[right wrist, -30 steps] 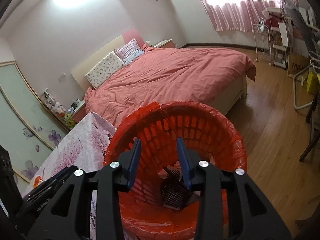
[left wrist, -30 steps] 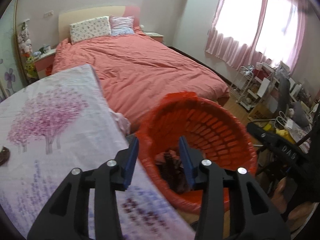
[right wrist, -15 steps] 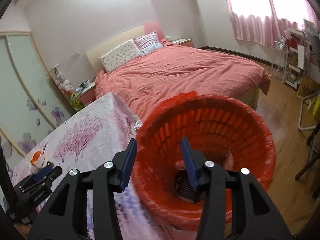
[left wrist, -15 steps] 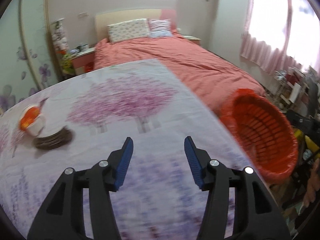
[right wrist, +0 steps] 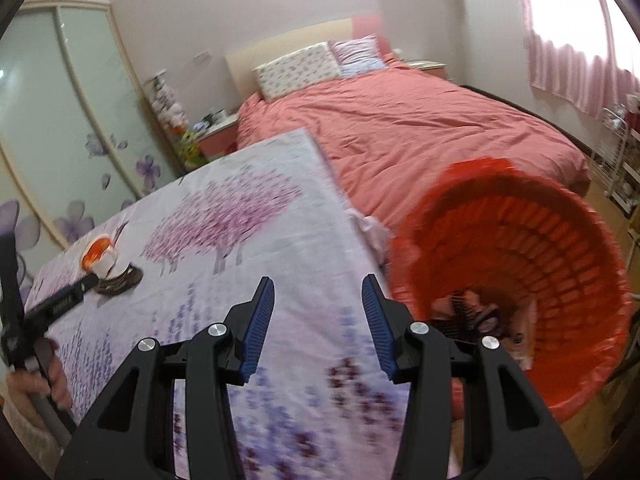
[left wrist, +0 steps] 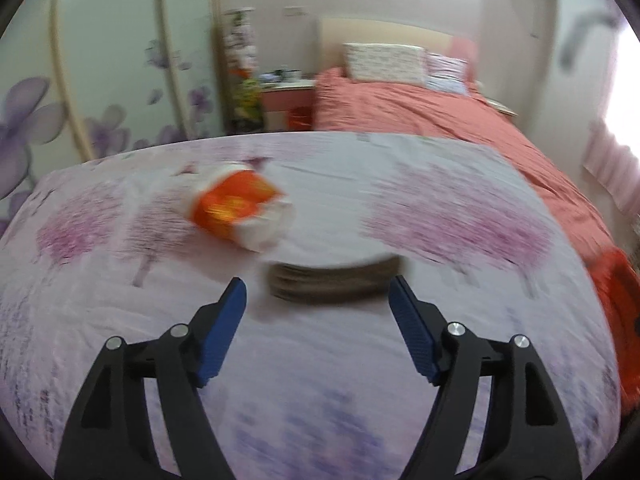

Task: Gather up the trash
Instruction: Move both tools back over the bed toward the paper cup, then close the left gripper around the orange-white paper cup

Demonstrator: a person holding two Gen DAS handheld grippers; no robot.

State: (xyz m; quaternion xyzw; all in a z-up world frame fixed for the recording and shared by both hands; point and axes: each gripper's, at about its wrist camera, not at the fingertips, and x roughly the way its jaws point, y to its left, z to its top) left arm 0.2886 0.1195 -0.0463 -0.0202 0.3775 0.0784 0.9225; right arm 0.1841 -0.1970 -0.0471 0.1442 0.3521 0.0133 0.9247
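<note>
Trash, an orange wrapper (left wrist: pixel 236 210) and a brown paper stack (left wrist: pixel 334 286), lies on the counter (left wrist: pixel 460 264), just ahead of the empty, widening left claw (left wrist: pixel 316 308). Right claw (right wrist: pixel 318 304) hangs half-open, empty, beside the bin (right wrist: pixel 560 264). Blur suggests speed; overshooting could knock the wrapper away.

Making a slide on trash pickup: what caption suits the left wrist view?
Left tool, jaws opening and empty, nears a brown stack beside an orange-and-white wrapper on the floral cloth.
</note>
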